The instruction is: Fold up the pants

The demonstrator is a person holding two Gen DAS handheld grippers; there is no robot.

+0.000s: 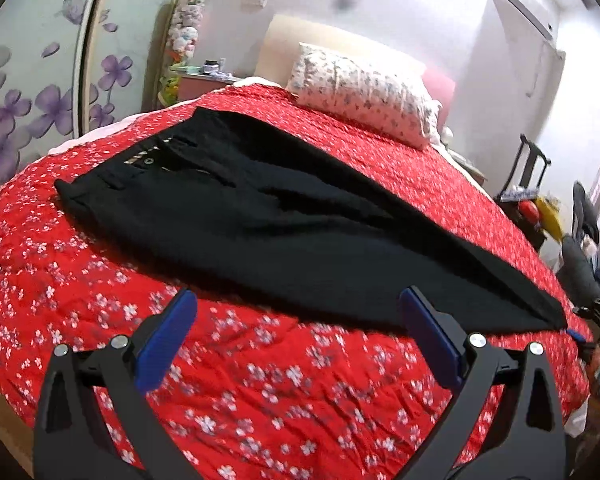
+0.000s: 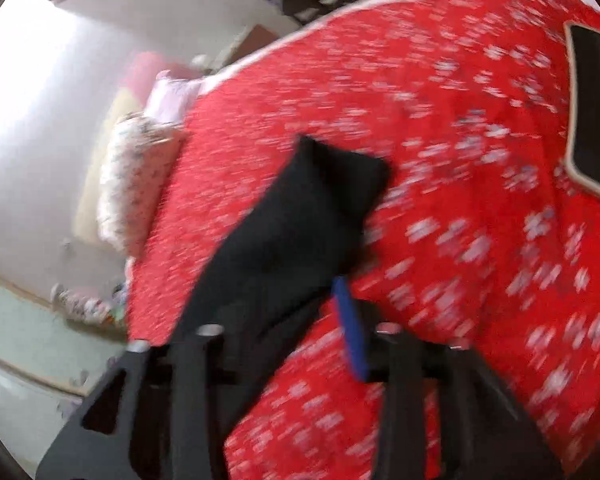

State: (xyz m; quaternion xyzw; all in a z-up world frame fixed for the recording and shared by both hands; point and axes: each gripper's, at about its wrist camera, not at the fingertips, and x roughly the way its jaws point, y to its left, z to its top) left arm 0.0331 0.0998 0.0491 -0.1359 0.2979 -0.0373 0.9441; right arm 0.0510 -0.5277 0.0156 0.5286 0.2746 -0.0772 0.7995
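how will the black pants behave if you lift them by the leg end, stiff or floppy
Probably floppy: the black pants lie flat and creased on the red bedspread, following its surface. The leg end at the right gripper appears to drape limply, so the rest would likely trail and drag. The left gripper is open, so nothing supports the other end.

Black pants (image 1: 284,216) on red white-flowered bedspread (image 1: 260,392); blue fingers (image 1: 168,340).
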